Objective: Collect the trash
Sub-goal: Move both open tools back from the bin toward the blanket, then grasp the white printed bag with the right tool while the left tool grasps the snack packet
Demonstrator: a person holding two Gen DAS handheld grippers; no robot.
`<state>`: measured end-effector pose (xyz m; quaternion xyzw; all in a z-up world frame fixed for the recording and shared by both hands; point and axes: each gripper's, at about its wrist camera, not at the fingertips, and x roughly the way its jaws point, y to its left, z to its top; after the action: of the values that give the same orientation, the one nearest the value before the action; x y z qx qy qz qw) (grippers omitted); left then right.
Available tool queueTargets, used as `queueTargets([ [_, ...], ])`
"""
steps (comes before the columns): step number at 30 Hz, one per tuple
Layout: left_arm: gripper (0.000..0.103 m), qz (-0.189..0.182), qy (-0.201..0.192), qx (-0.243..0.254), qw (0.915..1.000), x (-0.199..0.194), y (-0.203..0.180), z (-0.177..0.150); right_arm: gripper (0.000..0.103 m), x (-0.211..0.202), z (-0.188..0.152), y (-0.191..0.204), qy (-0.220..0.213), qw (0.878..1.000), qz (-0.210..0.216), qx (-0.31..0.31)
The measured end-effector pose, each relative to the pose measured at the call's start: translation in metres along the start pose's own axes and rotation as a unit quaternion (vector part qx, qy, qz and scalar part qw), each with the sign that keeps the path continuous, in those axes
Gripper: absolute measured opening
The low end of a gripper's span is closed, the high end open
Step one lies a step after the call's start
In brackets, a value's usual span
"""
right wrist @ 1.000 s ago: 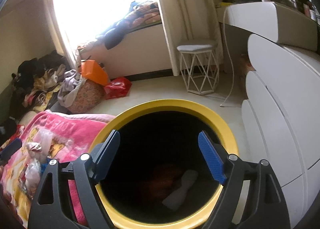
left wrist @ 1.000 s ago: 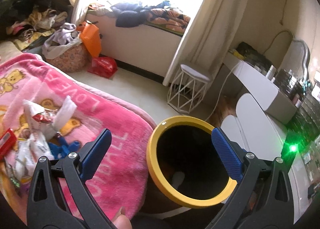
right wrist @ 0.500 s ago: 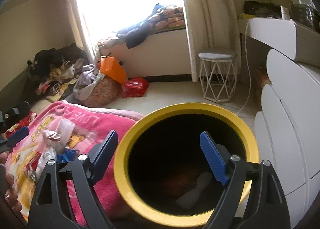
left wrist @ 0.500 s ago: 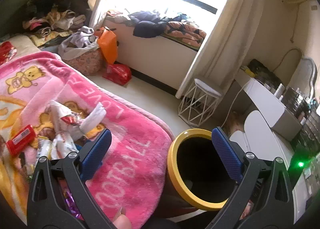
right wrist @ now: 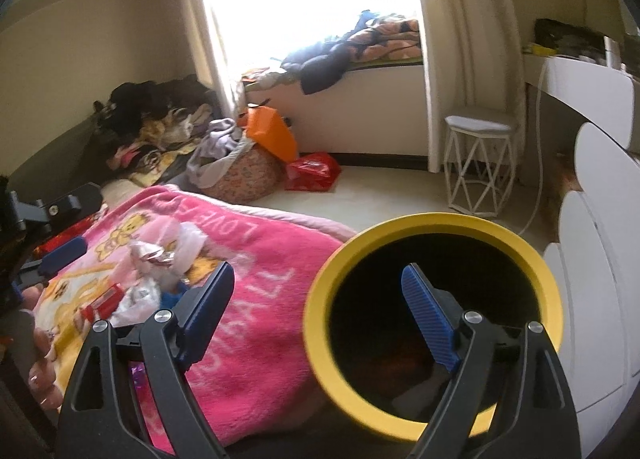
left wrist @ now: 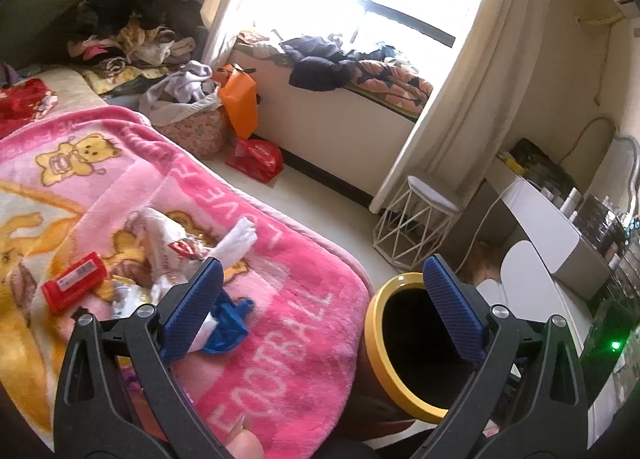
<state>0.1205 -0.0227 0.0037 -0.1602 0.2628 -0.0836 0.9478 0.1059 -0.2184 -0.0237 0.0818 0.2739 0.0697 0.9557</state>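
The right gripper [right wrist: 316, 319] is spread wide and holds nothing. Its jaws have just been opening a little more, with no thing between them. One blue pad hangs over the mouth of the bin [right wrist: 434, 225], the other hangs over the blanket [right wrist: 256, 255] just beside the bin. The left gripper [left wrist: 320, 307] is spread wide too, and it is empty.

The bin is dark inside with a yellow rim. It stands on the floor, touching the edge of the pink blanket. Something pale lies at the bottom of the bin, but it is too dark to tell what.

The trash [left wrist: 168, 247] lies in a small pile on the blanket, near the bin but not touching it. There is a blue scrap [left wrist: 228, 319] closest to the bin, then white wrappers, then a red box [left wrist: 74, 283] farthest from the bin.

The step now looks like going back for more trash. To do it well, pick one piece at a time. The blue scrap is a good one to start with. Come down from above with the pads on both sides of it, and pinch only the scrap, not the fluffy blanket. Then lift it clear and let go right over the middle of the bin.

Far past the bin are a white stool [left wrist: 420, 227] and the window.
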Motion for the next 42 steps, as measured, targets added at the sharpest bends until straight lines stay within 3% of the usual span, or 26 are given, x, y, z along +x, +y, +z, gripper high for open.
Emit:
queueTargets([
  [27, 0.092, 0.083, -0.028, -0.038, 0.9954, -0.033, 0.076, 0.004, 0.083, 0.019, 0.003, 0.088, 0.014, 0.992, 0.086, -0.086],
  [42, 0.092, 0.164, -0.009, -0.069, 0.9840, -0.045, 0.138, -0.012, 0.083, 0.059, -0.006, 0.128, 0.064, 0.981, 0.137, -0.119],
])
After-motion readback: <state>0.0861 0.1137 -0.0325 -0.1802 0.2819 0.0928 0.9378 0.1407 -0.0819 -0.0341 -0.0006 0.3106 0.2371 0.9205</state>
